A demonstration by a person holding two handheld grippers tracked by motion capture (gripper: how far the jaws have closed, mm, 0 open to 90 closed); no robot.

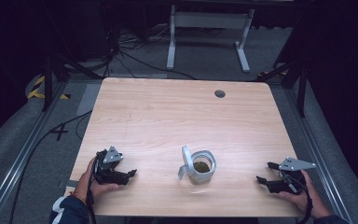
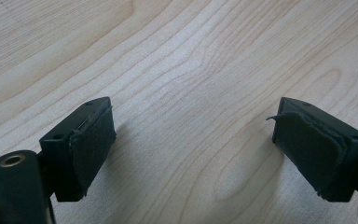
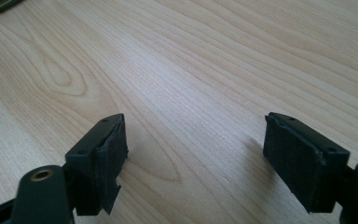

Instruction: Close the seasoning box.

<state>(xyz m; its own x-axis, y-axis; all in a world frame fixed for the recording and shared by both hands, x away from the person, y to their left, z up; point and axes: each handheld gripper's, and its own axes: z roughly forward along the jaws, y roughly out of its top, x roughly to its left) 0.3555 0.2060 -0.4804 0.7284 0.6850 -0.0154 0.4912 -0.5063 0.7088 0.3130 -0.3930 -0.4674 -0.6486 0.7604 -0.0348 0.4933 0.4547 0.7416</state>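
two hand-held grippers rest apart on a wooden counter (image 1: 177, 116), a glass jar between them.

the left gripper (image 1: 131, 175) lies near the front left corner, its fingers (image 2: 91, 140) spread wide over bare wood. the right gripper (image 1: 265, 173) lies near the front right edge, its fingers (image 3: 109, 156) also spread wide with nothing between them. the jar (image 1: 201, 166) stands well apart from both, its hinged lid tipped open at its left, something dark green inside.
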